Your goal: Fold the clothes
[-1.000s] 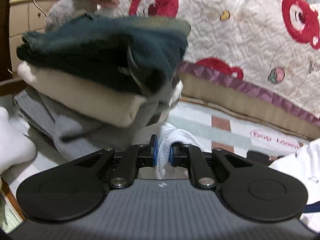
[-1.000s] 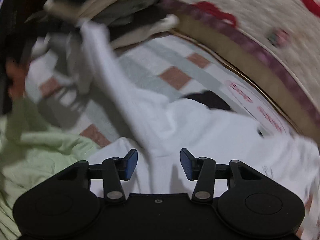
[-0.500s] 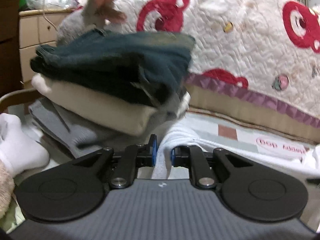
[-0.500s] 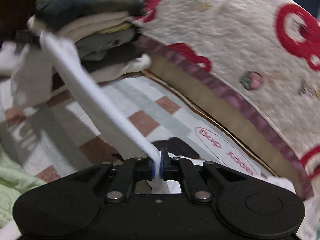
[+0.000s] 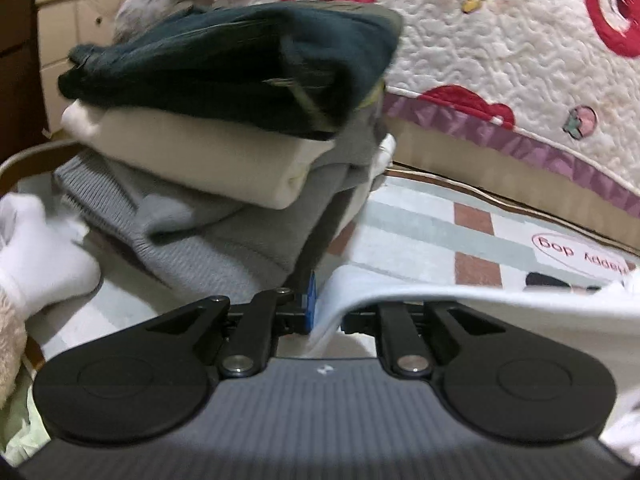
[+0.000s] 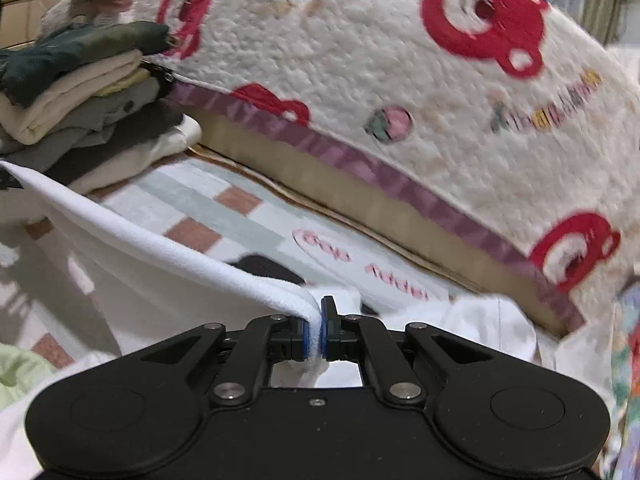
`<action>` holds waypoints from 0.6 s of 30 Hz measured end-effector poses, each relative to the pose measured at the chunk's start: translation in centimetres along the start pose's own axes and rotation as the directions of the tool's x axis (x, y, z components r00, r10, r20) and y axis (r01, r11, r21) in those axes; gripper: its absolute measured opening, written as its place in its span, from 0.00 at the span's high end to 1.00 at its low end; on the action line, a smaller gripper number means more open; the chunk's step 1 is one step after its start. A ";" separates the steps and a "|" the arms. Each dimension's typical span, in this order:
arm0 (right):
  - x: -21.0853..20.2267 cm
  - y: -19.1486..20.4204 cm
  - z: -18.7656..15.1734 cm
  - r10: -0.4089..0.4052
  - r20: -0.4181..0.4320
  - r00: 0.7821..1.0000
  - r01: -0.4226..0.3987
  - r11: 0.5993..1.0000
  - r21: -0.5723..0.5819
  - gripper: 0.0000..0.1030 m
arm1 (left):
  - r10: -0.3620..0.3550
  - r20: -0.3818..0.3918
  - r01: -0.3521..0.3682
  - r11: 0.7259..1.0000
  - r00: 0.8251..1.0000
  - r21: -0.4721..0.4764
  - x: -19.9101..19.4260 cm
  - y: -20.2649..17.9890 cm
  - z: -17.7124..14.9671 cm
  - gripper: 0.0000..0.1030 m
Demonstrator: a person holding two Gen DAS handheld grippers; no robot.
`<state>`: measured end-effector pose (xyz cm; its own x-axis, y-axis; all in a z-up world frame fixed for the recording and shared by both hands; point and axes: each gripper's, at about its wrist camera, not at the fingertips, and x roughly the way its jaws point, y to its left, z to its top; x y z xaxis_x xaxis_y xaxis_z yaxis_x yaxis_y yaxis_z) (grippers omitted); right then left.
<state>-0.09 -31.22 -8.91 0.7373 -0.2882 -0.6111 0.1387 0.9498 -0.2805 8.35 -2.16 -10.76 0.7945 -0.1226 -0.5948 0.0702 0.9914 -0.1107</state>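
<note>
**White garment gripped at both ends**

The left gripper (image 5: 325,312) clamps one edge of the white garment (image 5: 500,312); the cloth covers its right finger and runs off to the right. The right gripper (image 6: 315,330) is clenched on the garment's (image 6: 132,256) thick hem, which stretches away to its left, lifted above the checked bed cover (image 6: 224,220). A stack of folded clothes (image 5: 208,132) stands just ahead of the left gripper. A quilted blanket (image 6: 360,80) rises beyond both tools.
</note>
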 end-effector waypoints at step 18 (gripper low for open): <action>-0.9 0.7 -7.7 0.162 -0.155 0.975 -0.176 0.981 -0.080 0.92 | -0.048 0.116 0.023 0.979 0.992 0.203 -4.5 -4.0 1.3 0.94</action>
<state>-5.75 -31.18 -14.22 0.6383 -0.1461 -0.7558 -0.0466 0.9727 -0.2274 5.27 -5.47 -6.58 0.8549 -0.1636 -0.4923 0.2096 0.9770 0.0393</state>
